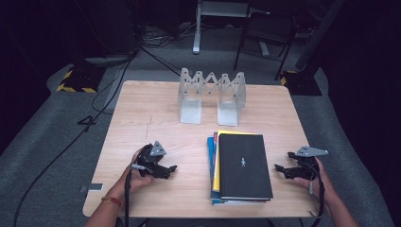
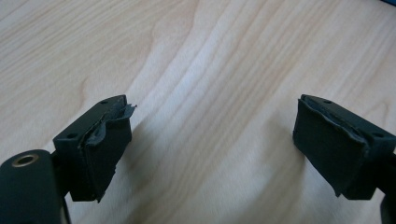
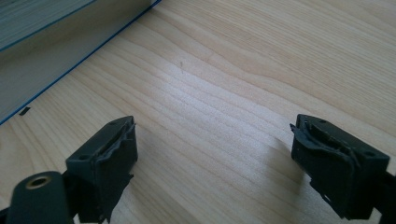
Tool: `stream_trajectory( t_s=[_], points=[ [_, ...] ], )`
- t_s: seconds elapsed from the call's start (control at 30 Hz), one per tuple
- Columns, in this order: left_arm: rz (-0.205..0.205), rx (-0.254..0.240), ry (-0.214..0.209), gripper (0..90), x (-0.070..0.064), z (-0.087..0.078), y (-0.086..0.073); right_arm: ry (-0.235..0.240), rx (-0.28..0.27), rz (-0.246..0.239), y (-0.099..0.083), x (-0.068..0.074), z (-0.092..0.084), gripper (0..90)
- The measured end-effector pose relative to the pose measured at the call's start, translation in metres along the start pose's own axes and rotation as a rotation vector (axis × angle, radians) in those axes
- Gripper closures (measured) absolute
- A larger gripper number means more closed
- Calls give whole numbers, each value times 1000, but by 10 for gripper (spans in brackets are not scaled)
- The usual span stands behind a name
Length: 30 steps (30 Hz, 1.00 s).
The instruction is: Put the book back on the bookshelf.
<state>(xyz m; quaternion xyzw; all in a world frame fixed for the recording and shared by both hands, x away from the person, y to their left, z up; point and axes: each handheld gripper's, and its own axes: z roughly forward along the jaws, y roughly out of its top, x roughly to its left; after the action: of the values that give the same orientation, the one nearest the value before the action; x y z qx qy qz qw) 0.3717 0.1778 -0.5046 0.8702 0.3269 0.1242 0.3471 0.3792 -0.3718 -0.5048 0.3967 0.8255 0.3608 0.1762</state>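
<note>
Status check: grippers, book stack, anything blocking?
Left gripper and right gripper open, empty. Book stack flat between them, untouched. Metal rack behind; nothing blocking.

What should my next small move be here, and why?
Probably ease the right gripper in toward the black book topping the stack. Both grippers are open and empty on bare table, the left gripper farther off, and the metal book rack behind stands empty.

no readable text; small pale figure emblem on black book (image 1: 245, 165) cover.
</note>
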Motion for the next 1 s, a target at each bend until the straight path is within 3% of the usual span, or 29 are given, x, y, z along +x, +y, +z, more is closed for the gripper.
stream_trajectory(
  t_s=[0.5, 0.6, 0.67, 0.77, 0.93, 1.0],
  points=[
    [-8, 0, 1, 112, -1, -3, -4, -3, 2, -1, -1, 0, -2, 155],
    [-5, 0, 4, 116, -1, -4, -4, -17, 31, 12, 0, -1, -4, 155],
    [-6, 1, -2, 117, -3, -4, -5, -22, 73, 32, 2, -2, -9, 213],
    [2, 15, -4, 117, -6, -6, -5, 59, 54, 61, 4, -5, -18, 266],
    [7, 16, -12, 117, -10, -6, -5, 89, -26, 1, 21, 7, -43, 311],
    [7, 20, -12, 111, -10, -6, -4, 130, -58, -12, 28, 16, -51, 316]
  ],
)
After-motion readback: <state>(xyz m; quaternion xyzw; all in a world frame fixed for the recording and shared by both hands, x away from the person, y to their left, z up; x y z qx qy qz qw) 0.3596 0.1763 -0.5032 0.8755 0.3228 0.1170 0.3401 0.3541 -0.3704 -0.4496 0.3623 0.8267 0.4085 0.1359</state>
